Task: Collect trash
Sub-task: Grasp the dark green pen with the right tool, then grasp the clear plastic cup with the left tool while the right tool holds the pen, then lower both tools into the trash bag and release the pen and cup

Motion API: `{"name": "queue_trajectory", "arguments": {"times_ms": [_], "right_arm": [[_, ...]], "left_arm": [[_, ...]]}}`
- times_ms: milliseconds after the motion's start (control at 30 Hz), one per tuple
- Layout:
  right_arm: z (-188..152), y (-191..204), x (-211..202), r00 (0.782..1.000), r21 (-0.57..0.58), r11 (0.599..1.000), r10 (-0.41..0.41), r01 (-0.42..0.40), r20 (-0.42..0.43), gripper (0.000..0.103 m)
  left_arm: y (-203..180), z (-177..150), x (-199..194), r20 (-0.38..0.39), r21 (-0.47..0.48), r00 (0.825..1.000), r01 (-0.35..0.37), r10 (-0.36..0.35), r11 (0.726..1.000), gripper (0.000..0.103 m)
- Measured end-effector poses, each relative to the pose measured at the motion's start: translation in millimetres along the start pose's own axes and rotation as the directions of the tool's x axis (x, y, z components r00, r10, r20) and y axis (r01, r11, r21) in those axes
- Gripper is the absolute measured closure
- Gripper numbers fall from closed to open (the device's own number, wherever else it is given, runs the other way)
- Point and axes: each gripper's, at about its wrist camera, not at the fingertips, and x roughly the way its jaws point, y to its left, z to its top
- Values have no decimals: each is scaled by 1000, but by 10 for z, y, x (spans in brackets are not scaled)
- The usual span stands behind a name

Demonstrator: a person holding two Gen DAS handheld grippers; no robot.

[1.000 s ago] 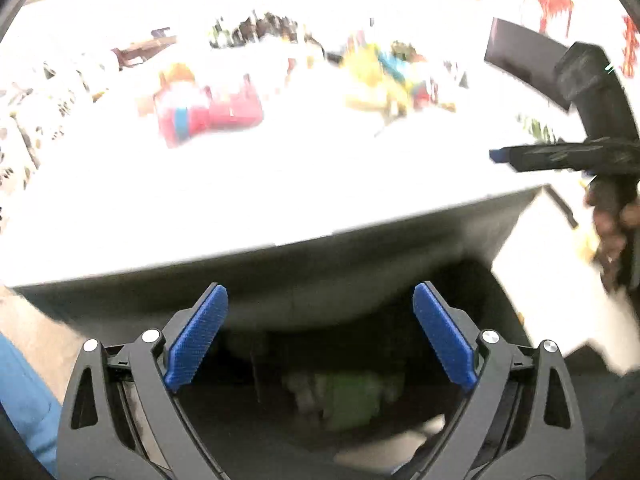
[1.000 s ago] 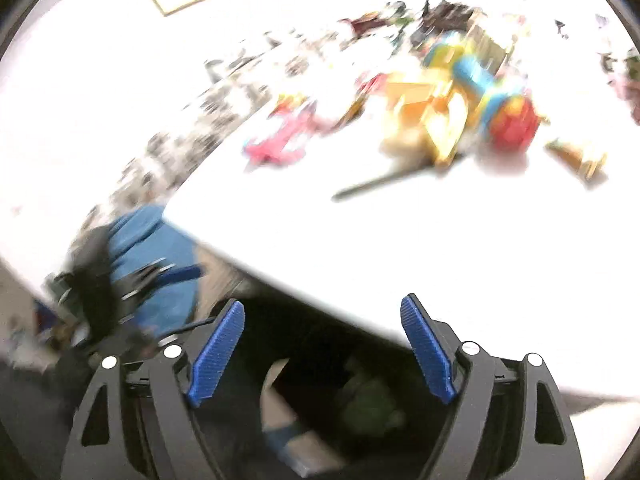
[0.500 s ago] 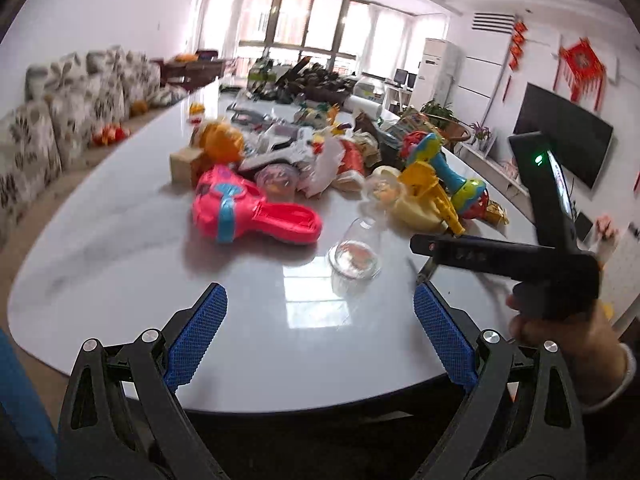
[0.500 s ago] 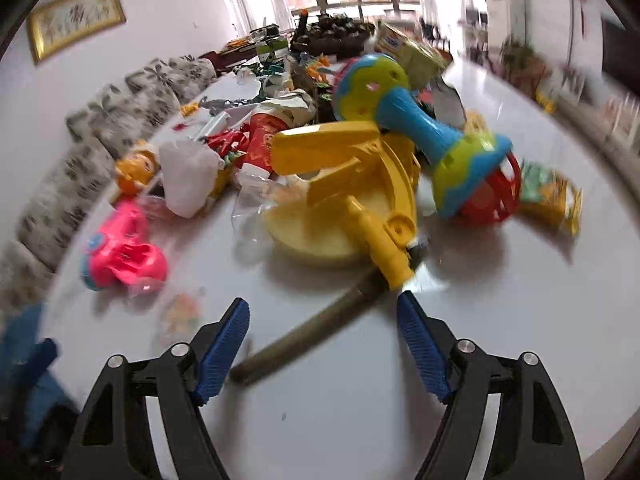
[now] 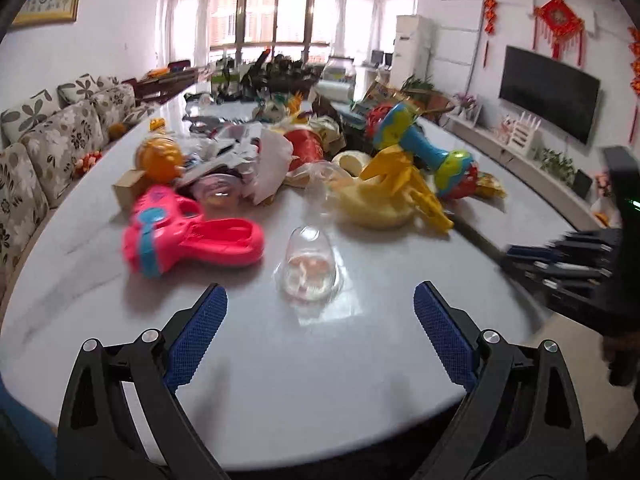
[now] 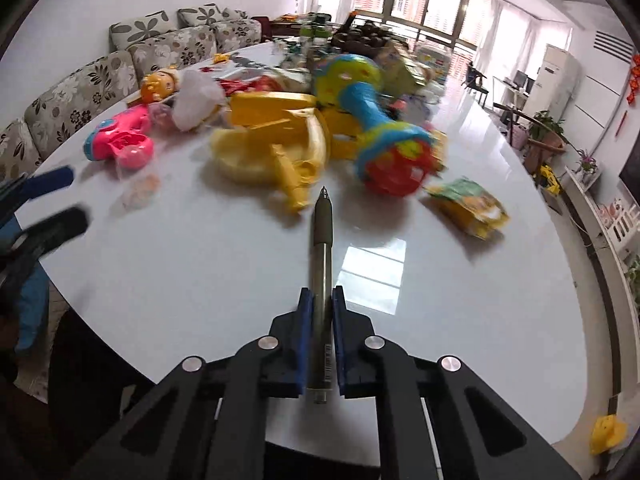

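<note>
Right gripper (image 6: 320,312) clamped on a pen (image 6: 321,256), tip toward the yellow toy (image 6: 272,148). Left gripper (image 5: 320,320) spread wide, empty, above the table (image 5: 320,380) near a clear cup (image 5: 310,266).

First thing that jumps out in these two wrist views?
The right gripper is clamped on a dark pen that juts forward over the white table. Behind it sprawls a bright heap of toys and wrappers, the pink toy nearest the open left gripper, a clear cup just ahead.
</note>
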Motion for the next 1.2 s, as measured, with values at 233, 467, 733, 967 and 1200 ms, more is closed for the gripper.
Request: {"name": "queue_trajectory", "arguments": {"times_ms": [233, 467, 733, 967, 1200], "right_arm": [[82, -24, 35, 999, -81, 997, -1, -2, -37, 93], [58, -166, 38, 998, 4, 998, 59, -59, -4, 93], [-14, -325, -510, 945, 117, 941, 302, -317, 128, 93], [-309, 80, -1081, 863, 10, 865, 499, -501, 75, 93], [-1012, 763, -284, 796, -11, 826, 540, -564, -272, 92]], "left_arm": [[-98, 261, 598, -151, -14, 988, -33, 30, 999, 11], [38, 352, 465, -132, -105, 989, 47, -60, 993, 71], [-15, 80, -755, 131, -9, 990, 56, -55, 998, 70], [-175, -597, -1273, 62, 128, 996, 57, -65, 990, 70], [-116, -1544, -500, -297, 137, 954, 75, -31, 988, 62]]}}
